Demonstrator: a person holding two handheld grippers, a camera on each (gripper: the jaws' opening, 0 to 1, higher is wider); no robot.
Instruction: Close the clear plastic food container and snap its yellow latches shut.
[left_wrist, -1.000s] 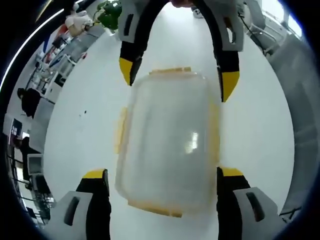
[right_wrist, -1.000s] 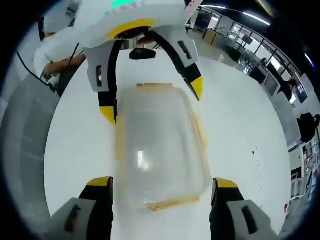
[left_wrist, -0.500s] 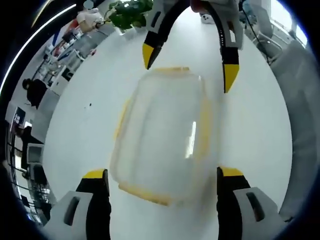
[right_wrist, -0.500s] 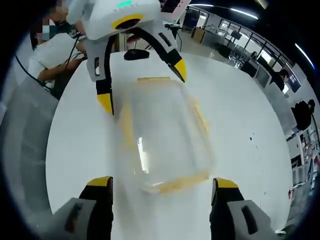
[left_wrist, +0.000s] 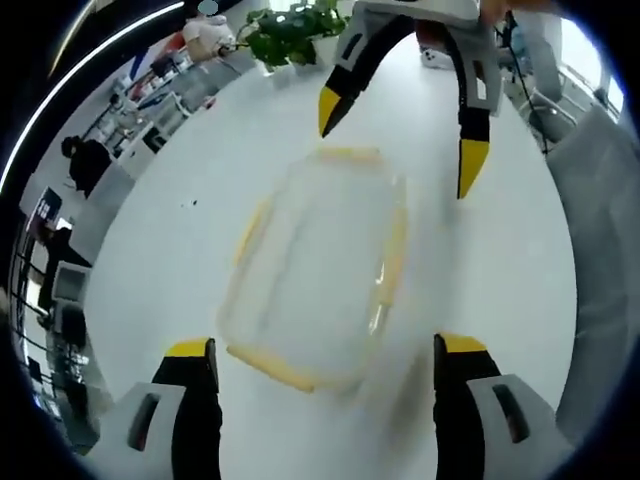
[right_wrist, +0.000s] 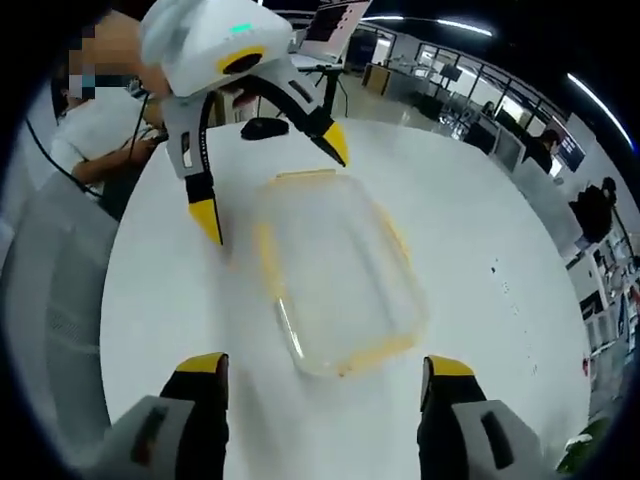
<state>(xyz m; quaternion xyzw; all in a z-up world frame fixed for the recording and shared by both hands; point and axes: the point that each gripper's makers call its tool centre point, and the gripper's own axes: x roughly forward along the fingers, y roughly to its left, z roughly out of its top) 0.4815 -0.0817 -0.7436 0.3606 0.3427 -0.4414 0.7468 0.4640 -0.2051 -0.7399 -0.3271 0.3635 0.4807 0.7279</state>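
A clear plastic food container with yellow latches lies on the white table, its lid on top. My left gripper is open, its yellow-tipped jaws standing wide on either side of the container's near end and above it. The right gripper comes in from the top of the left gripper view, open, beyond the container's far end. In the right gripper view the container sits ahead of my open right gripper, and the left gripper hangs open over its far end.
A potted plant stands at the table's far edge. A dark computer mouse lies on the table beyond the container. A person in white sits at the left. Office desks and people fill the background.
Both grippers have drawn back and up from the container, which now looks smaller and lies skewed in both views. Both stay open.
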